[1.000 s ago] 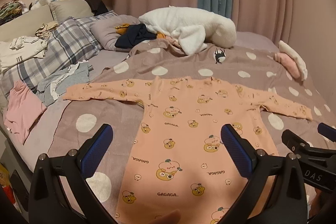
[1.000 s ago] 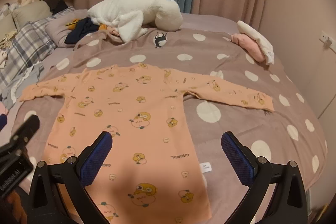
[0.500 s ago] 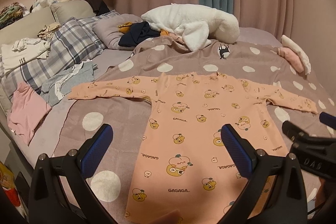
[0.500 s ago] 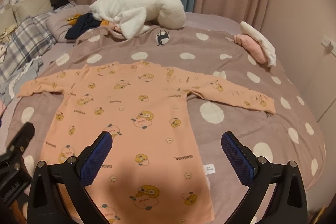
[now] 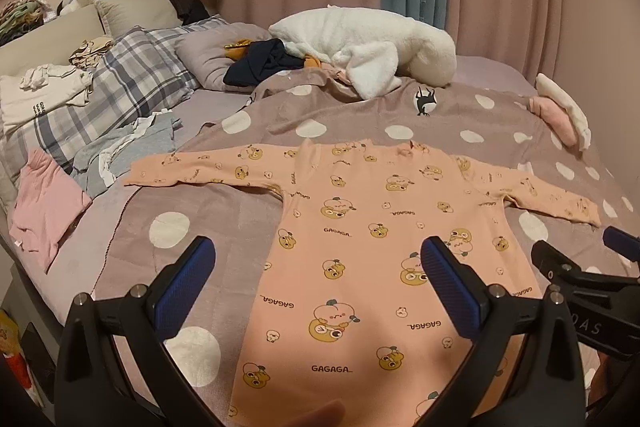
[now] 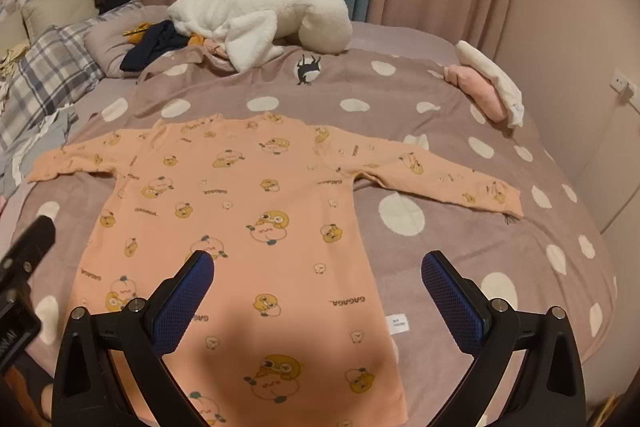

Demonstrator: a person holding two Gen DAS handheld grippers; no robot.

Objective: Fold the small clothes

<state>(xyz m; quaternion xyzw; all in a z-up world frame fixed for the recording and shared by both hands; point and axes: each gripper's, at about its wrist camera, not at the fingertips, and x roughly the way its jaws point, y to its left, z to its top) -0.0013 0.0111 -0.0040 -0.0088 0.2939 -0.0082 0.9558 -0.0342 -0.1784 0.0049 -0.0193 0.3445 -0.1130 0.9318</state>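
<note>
A peach long-sleeved child's garment (image 5: 372,251) printed with cartoon bears lies flat on the polka-dot blanket, sleeves spread left and right. It also shows in the right wrist view (image 6: 240,227). My left gripper (image 5: 318,287) is open and empty, held above the garment's lower left edge. My right gripper (image 6: 318,291) is open and empty above the garment's lower right edge. The right gripper's tip (image 5: 580,279) shows at the right of the left wrist view. The left gripper's body (image 6: 24,267) shows at the left of the right wrist view.
A mauve polka-dot blanket (image 5: 280,107) covers the bed. A white plush blanket (image 5: 360,43) and dark clothes (image 5: 264,61) lie at the back. Plaid pillows (image 5: 120,83), grey clothes (image 5: 128,147) and a pink garment (image 5: 44,199) lie at left. Folded pink and white clothes (image 6: 488,87) lie at far right.
Both grippers have drawn back and shifted left, so the garment sits farther right and smaller in the left wrist view. The garment has not moved. Both stay open.
</note>
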